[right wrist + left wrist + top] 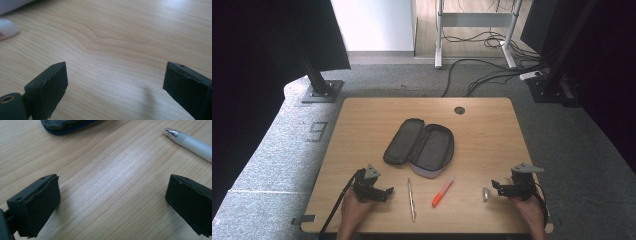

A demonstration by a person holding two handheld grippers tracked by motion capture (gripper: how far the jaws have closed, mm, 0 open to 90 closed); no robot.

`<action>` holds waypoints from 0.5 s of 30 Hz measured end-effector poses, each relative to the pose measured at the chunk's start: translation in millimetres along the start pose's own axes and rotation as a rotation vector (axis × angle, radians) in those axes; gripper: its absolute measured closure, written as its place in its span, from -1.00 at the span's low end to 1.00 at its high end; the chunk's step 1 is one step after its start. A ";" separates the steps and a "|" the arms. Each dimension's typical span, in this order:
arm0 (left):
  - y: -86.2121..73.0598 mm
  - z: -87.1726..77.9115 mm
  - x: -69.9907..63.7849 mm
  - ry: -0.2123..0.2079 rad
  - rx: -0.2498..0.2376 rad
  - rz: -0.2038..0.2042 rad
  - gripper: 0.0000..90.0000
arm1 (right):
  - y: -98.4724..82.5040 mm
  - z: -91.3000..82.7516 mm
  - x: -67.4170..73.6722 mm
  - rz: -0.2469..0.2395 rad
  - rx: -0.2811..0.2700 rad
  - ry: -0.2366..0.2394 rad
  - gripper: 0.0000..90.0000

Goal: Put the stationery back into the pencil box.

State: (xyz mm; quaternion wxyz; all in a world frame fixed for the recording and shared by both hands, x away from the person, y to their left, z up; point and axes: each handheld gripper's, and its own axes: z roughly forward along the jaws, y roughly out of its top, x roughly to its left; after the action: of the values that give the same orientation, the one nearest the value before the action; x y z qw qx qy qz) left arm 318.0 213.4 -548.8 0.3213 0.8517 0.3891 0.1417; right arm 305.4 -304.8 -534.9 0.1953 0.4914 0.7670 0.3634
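Two grippers rest low over the wooden table (492,125), one in each hand. Left gripper (388,192) has its jaws wide apart. Nothing sits between them, just bare wood, and they touch no thing. A white pen (411,199) lies just beside it, and its silver tip (171,132) shows near the top of the left gripper view. Right gripper (495,187) also has its jaws wide apart with bare wood between them, and it holds nothing. A small silver thing (485,193) lies on the table just in front of it. An orange marker (442,192) lies between the two grippers, near the pen. Behind them, in the middle of the table, an open grey pencil case (420,147) lies flat.
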 end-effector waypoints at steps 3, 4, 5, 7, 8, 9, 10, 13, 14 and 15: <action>0.0 0.0 0.0 0.000 0.000 0.000 -1.00 | 0.4 -1.8 2.4 0.000 0.002 0.010 -0.87; 0.0 0.0 0.0 0.000 0.000 0.000 -1.00 | 0.2 -3.2 5.0 -0.005 0.005 0.022 -0.87; 0.1 0.0 0.0 0.000 0.000 -0.001 -1.00 | 0.2 -3.2 5.0 -0.005 0.005 0.022 -0.87; 0.1 0.1 0.0 0.000 0.000 -0.001 -1.00 | -0.2 -5.3 8.1 -0.010 0.006 0.030 -0.85; 0.1 0.1 0.0 0.001 0.000 -0.001 -1.00 | -0.4 -6.4 9.6 -0.012 0.004 0.034 -0.84; 0.1 0.1 0.0 0.001 0.000 -0.001 -1.00 | -0.6 -8.0 12.4 -0.019 0.007 0.040 -0.81; 0.1 0.2 0.0 0.000 0.000 -0.001 -1.00 | -0.6 -8.0 12.4 -0.019 0.007 0.040 -0.81; 0.2 0.1 0.0 0.000 0.000 -0.001 -1.00 | -0.4 -10.4 17.9 -0.030 0.009 0.047 -0.76; 0.2 0.1 0.0 0.001 0.000 -0.001 -1.00 | 0.0 -11.3 20.2 -0.032 0.008 0.051 -0.73; 0.2 0.2 -0.1 0.001 0.000 -0.001 -1.00 | 0.2 -11.8 21.5 -0.036 0.009 0.054 -0.72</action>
State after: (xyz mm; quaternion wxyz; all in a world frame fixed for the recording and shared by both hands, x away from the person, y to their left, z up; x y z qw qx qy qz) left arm 318.1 213.2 -548.8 0.3211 0.8513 0.3897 0.1421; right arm 288.3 -289.8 -525.7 0.1787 0.4683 0.7823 0.3698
